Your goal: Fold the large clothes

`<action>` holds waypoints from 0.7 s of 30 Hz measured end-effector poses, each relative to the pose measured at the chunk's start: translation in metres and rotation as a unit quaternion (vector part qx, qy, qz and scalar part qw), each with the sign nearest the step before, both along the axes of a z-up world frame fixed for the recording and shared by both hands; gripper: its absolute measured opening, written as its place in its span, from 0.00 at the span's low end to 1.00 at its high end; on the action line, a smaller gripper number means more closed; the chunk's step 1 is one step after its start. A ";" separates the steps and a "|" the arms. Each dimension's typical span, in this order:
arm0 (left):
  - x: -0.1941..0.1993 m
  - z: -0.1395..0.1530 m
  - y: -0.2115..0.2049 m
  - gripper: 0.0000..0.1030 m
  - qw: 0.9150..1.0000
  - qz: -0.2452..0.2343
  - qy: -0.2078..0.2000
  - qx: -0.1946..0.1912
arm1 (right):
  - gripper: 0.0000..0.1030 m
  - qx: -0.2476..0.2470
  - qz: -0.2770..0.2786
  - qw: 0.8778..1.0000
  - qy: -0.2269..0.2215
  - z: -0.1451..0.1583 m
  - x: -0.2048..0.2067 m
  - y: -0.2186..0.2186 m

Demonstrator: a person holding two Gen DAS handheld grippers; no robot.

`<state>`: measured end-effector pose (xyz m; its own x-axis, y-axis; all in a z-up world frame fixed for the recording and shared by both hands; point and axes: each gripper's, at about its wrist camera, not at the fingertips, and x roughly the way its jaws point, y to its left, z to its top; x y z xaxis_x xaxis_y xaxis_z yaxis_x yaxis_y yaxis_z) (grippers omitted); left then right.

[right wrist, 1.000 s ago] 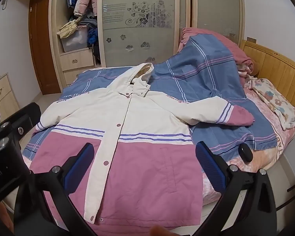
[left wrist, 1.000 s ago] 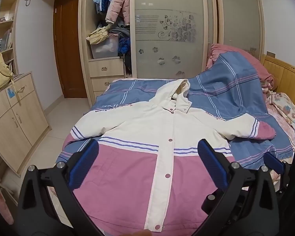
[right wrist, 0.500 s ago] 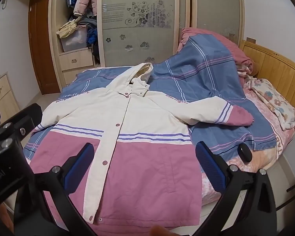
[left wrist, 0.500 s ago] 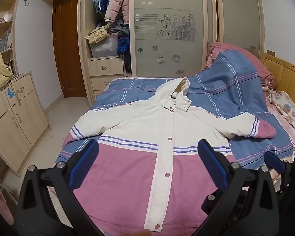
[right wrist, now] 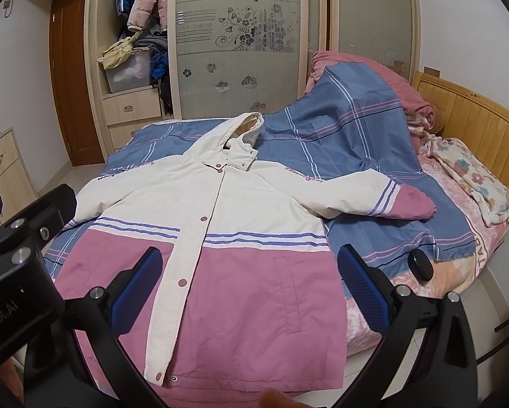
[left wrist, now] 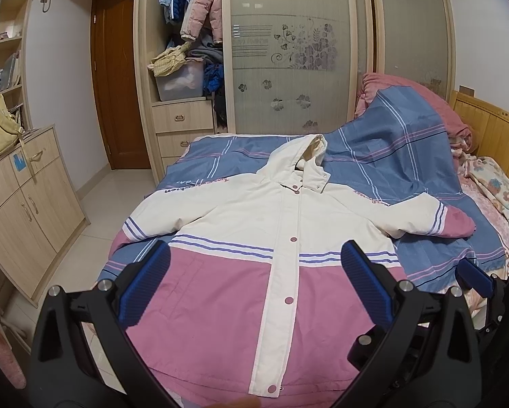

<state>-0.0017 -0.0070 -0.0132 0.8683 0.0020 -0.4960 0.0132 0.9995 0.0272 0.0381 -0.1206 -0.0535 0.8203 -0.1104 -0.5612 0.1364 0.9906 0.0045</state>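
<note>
Left wrist view: my left tool hangs above the near hem of a jacket, its two blue-padded fingers spread wide and holding nothing. The jacket lies flat and face up on a bed, snapped shut down the front. Its upper half is cream, its lower half pink, with thin purple stripes where the colours meet. The hood points to the far side, toward a wardrobe with frosted sliding doors. One sleeve stretches out to the right and ends in a pink cuff; the other sleeve lies out to the left. A blue checked blanket covers the bed under the jacket and is heaped up at the far right. At the right edge, part of my other tool shows.

Right wrist view: my right tool hovers over the near right part of the jacket, fingers also spread wide apart and empty. A small black round thing rests on the bed's right edge, just right of the tool. A wooden headboard stands far right.
</note>
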 end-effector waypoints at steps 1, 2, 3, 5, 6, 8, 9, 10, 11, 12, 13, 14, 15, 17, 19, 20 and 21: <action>-0.001 0.000 0.000 0.98 1.000 0.000 -0.001 0.000 | 0.99 0.000 0.000 1.000 0.000 0.000 -0.001 0.000; -0.001 0.000 0.001 0.98 1.000 0.001 -0.001 0.000 | 0.99 0.000 0.001 1.000 0.000 0.000 -0.001 0.000; -0.002 0.001 0.002 0.98 1.000 0.001 -0.002 0.000 | 0.99 0.000 0.001 1.000 0.000 -0.001 -0.001 0.000; -0.002 0.002 0.002 0.98 1.000 0.000 -0.001 -0.001 | 0.99 0.000 0.002 1.000 0.000 -0.001 -0.002 0.001; -0.003 0.002 0.002 0.98 1.000 0.001 0.000 -0.001 | 0.99 -0.001 0.002 1.000 0.000 -0.001 -0.002 0.002; -0.003 0.003 0.003 0.98 1.000 0.001 0.000 -0.001 | 0.99 -0.001 0.003 1.000 0.000 -0.001 -0.003 0.003; -0.003 0.003 0.003 0.98 1.000 0.001 -0.001 -0.001 | 0.99 -0.001 0.003 1.000 0.000 0.000 -0.003 0.003; -0.003 0.003 0.003 0.98 1.000 0.001 -0.001 -0.001 | 0.99 -0.001 0.003 1.000 0.001 0.000 -0.003 0.004; -0.003 0.003 0.003 0.98 1.000 0.001 -0.001 -0.001 | 0.99 -0.001 0.003 1.000 0.001 0.000 -0.003 0.004; -0.003 0.003 0.003 0.98 1.000 0.000 -0.001 -0.001 | 0.99 -0.001 0.003 1.000 0.001 0.000 -0.003 0.004; -0.003 0.003 0.003 0.98 1.000 0.000 -0.001 0.000 | 0.99 -0.001 0.003 1.000 0.001 0.000 -0.003 0.004; -0.003 0.003 0.003 0.98 1.000 0.000 0.000 0.000 | 0.99 -0.001 0.003 1.000 0.001 0.000 -0.003 0.004; -0.002 0.003 0.003 0.98 1.000 0.000 0.000 0.000 | 0.99 -0.001 0.003 1.000 0.000 -0.001 -0.003 0.004; -0.002 0.003 0.003 0.98 1.000 0.001 0.000 0.000 | 0.99 -0.001 0.003 1.000 0.000 -0.001 -0.003 0.004; -0.004 0.003 0.005 0.98 1.000 0.001 -0.001 0.000 | 0.99 -0.002 0.003 1.000 0.000 0.000 -0.003 0.005; -0.005 0.004 0.005 0.98 1.000 0.001 -0.001 0.000 | 0.99 -0.002 0.004 1.000 0.000 -0.001 -0.003 0.005; -0.005 0.004 0.006 0.98 1.000 0.001 -0.001 0.000 | 0.99 -0.002 0.005 1.000 0.000 -0.001 -0.004 0.006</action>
